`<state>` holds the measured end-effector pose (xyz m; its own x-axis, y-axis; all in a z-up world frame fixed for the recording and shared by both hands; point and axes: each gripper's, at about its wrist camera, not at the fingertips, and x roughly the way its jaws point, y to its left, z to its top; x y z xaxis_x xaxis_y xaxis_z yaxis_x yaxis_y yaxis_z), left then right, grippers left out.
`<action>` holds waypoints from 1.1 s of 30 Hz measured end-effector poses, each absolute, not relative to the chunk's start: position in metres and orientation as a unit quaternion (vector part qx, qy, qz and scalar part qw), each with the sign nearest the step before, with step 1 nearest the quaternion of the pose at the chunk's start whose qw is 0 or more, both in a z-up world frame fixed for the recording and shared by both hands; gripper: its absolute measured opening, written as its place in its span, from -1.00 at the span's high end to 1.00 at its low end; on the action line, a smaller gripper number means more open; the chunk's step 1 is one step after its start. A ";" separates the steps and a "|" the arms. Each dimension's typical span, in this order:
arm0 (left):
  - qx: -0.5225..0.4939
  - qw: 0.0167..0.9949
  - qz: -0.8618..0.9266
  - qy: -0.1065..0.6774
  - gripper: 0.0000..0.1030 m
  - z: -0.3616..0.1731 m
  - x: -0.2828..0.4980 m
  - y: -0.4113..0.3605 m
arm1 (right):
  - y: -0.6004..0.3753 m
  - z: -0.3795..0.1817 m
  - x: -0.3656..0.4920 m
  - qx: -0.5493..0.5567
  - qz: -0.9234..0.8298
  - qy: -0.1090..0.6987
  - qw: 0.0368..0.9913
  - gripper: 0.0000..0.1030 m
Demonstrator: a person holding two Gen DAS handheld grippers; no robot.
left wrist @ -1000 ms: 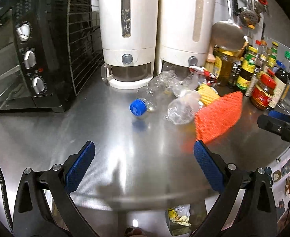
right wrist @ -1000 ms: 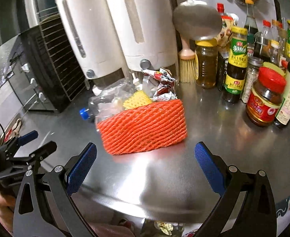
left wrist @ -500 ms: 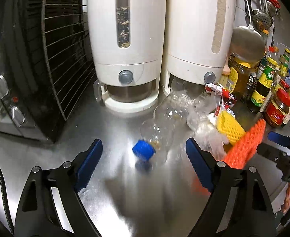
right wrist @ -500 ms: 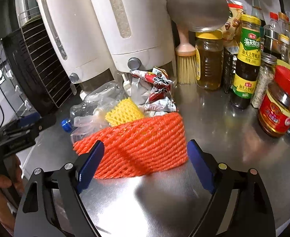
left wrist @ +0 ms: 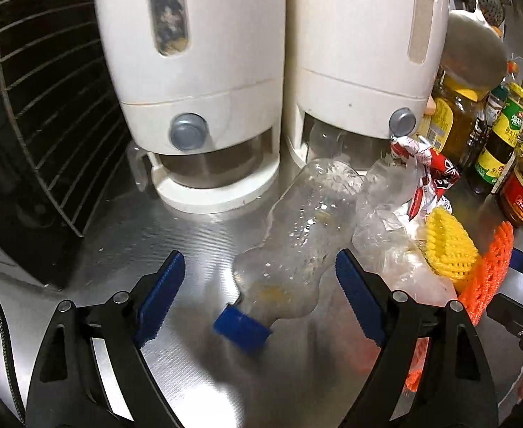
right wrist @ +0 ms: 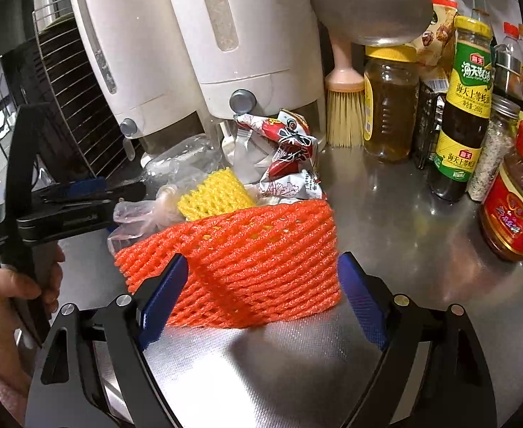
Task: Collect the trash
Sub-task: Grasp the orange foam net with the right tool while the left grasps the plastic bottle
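The trash lies in one heap on the steel bench (right wrist: 386,214), in front of the two white dispensers (left wrist: 197,71). Nearest to your left tool (left wrist: 258,296) is a crushed clear bottle (left wrist: 297,249) with a blue cap (left wrist: 242,330); it lies on its side between the two blue pads, cap toward you. The jaws are spread and do not press on it, though they have just been closing a little. Your right tool (right wrist: 261,296) is spread too, after the same small closing, and the orange foam net (right wrist: 247,260) stands between its pads; I cannot tell if the pads touch it. Behind the net you see a yellow foam net (right wrist: 215,194), a clear plastic bag (right wrist: 136,214) and a red-and-white snack wrapper (right wrist: 286,153). To the right stand sauce bottles (right wrist: 468,107) and a brush (right wrist: 345,107). Your hand (right wrist: 8,285) holds the left tool at the left edge.
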<state>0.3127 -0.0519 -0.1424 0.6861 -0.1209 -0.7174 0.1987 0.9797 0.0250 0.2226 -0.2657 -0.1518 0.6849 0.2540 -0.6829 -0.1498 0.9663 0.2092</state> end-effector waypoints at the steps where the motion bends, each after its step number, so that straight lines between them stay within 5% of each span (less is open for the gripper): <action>1: 0.053 0.915 -0.089 0.389 -0.59 -0.144 0.315 -0.053 | -0.266 -0.153 0.224 0.069 0.111 0.382 0.915 -0.67; 5: 0.059 0.909 -0.099 0.400 -0.57 -0.151 0.325 -0.061 | -0.269 -0.157 0.229 0.074 0.116 0.385 0.913 -0.62; 9: 0.058 0.903 -0.109 0.410 -0.15 -0.155 0.328 -0.065 | -0.268 -0.162 0.233 0.076 0.126 0.393 0.908 -0.19; 16: 0.047 0.901 -0.110 0.416 -0.07 -0.157 0.316 -0.059 | -0.260 -0.159 0.222 0.064 0.132 0.395 0.907 0.28; 33: 0.029 0.914 -0.075 0.398 -0.06 -0.137 0.233 -0.030 | -0.270 -0.135 0.164 0.064 0.127 0.378 0.915 0.28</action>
<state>0.2334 -0.0303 -0.1370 0.6723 -0.1135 -0.7316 0.1595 0.9872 -0.0066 0.1636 -0.2695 -0.1351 0.6813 0.2809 -0.6759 -0.1837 0.9595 0.2136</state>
